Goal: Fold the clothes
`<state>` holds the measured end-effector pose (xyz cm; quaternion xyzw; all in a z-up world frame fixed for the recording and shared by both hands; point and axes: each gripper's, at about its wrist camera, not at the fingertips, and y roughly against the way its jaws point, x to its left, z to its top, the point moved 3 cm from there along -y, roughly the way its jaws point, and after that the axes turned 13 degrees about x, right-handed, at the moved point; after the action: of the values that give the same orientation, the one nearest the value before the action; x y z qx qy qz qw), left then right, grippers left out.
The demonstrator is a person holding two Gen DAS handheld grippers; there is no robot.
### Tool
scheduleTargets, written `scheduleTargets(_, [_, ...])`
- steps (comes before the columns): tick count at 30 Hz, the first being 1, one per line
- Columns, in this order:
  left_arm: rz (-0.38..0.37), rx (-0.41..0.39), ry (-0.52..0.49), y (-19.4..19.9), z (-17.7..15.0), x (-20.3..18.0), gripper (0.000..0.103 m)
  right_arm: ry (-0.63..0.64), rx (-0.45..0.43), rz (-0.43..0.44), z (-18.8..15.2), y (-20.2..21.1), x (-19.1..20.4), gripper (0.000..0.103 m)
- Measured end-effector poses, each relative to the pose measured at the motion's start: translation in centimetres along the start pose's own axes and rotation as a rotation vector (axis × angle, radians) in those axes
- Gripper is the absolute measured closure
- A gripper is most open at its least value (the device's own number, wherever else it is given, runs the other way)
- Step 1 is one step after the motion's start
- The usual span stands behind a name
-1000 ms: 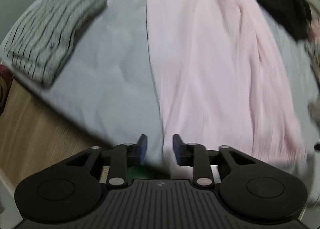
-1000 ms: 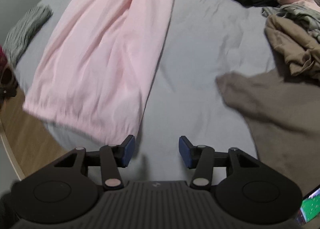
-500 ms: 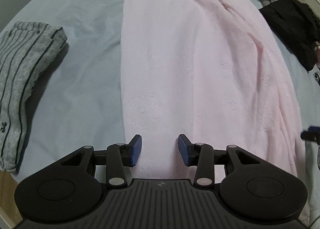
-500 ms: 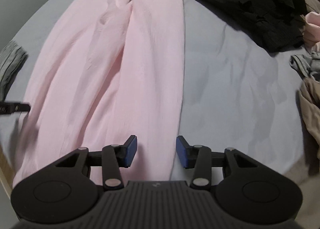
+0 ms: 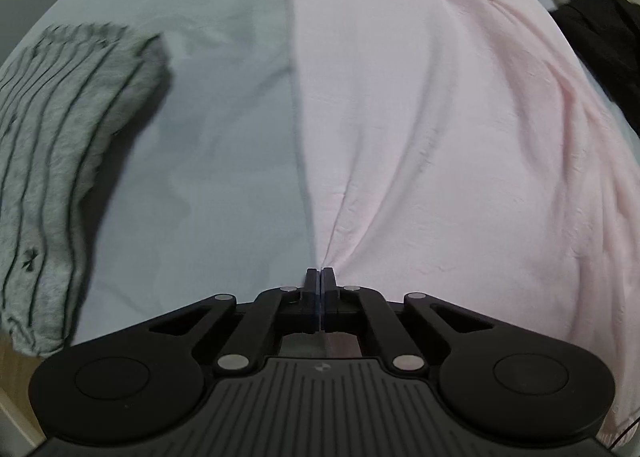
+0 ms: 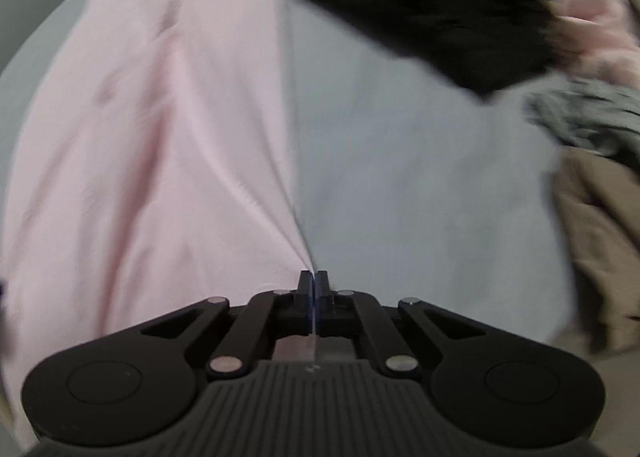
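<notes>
The pink garment (image 5: pixel 440 137) lies spread on the bed (image 5: pixel 224 145), which has a grey-blue sheet. In the left wrist view I see my left tongs (image 5: pixel 321 277) clenched on the near left edge of this pink cloth, and small wrinkles run out from the pinch. A folded grey striped garment (image 5: pixel 60 161) rests on the sheet far to the left, apart from the pink one. At the upper right there is a black garment (image 5: pixel 600 41) and something olive behind it, both blurred.

In the right wrist view my right tongs (image 6: pixel 314 280) are also clenched, grasping the near right edge of the pink garment (image 6: pixel 140 145); a thin strip of cloth shows between the pads. On the right I see the black garment (image 6: pixel 432 5), a tan garment (image 6: pixel 592 241), and some grey and pink cloth, too blurred to identify.
</notes>
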<state>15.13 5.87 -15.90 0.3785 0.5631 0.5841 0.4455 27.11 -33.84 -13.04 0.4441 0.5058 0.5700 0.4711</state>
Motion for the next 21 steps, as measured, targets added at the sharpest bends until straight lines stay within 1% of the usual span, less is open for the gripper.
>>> scheduleTargets(1, [-0.005,0.002,0.019,-0.1,-0.1,0.4,0.103,-0.024,-0.003,-0.022,0.1,0.1,-1.0,0.102])
scheduleTargets(4, [0.018,0.009,0.046,-0.3,-0.6,1.4,0.103,-0.056,0.025,-0.081,0.1,-0.5,-2.9,0.102])
scheduleTargets(5, [0.017,0.006,0.051,-0.2,-0.8,1.6,0.103,-0.052,0.042,-0.081,0.0,-0.8,-3.2,0.102])
scheduleTargets(6, [0.005,-0.002,0.058,-0.1,-0.8,1.7,0.103,-0.047,0.059,-0.072,0.0,-1.0,-3.4,0.102])
scheduleTargets(7, [-0.012,-0.017,0.066,0.2,-0.7,1.8,0.103,-0.049,0.059,-0.056,-0.1,-1.0,-3.4,0.101])
scheduleTargets(8, [-0.033,-0.034,0.073,0.6,-0.6,1.8,0.103,-0.044,0.039,-0.035,-0.2,-0.6,-3.1,0.097])
scheduleTargets(11, [-0.054,-0.063,0.087,1.7,0.1,1.6,0.103,-0.007,-0.023,0.008,-0.2,0.7,-2.0,0.097])
scheduleTargets(15, [-0.07,-0.094,0.082,2.9,1.8,0.8,0.103,0.036,-0.049,0.061,1.4,1.4,0.2,0.096])
scheduleTargets(16, [-0.073,-0.103,0.073,3.0,2.3,0.6,0.1,0.044,-0.056,0.068,1.9,1.6,0.6,0.096])
scheduleTargets(17, [-0.074,-0.109,0.06,3.0,2.8,0.2,0.092,0.053,-0.063,0.074,2.5,1.8,1.0,0.096])
scheduleTargets(18, [-0.073,-0.113,0.045,3.0,3.4,-0.2,0.088,0.061,-0.071,0.081,3.0,2.0,1.5,0.096])
scheduleTargets(20, [-0.072,-0.117,0.022,2.9,4.5,-0.8,0.072,0.079,-0.085,0.094,4.0,2.4,2.3,0.094])
scheduleTargets(21, [-0.074,-0.119,0.015,2.7,5.1,-1.1,0.068,0.087,-0.092,0.1,4.5,2.5,2.7,0.092])
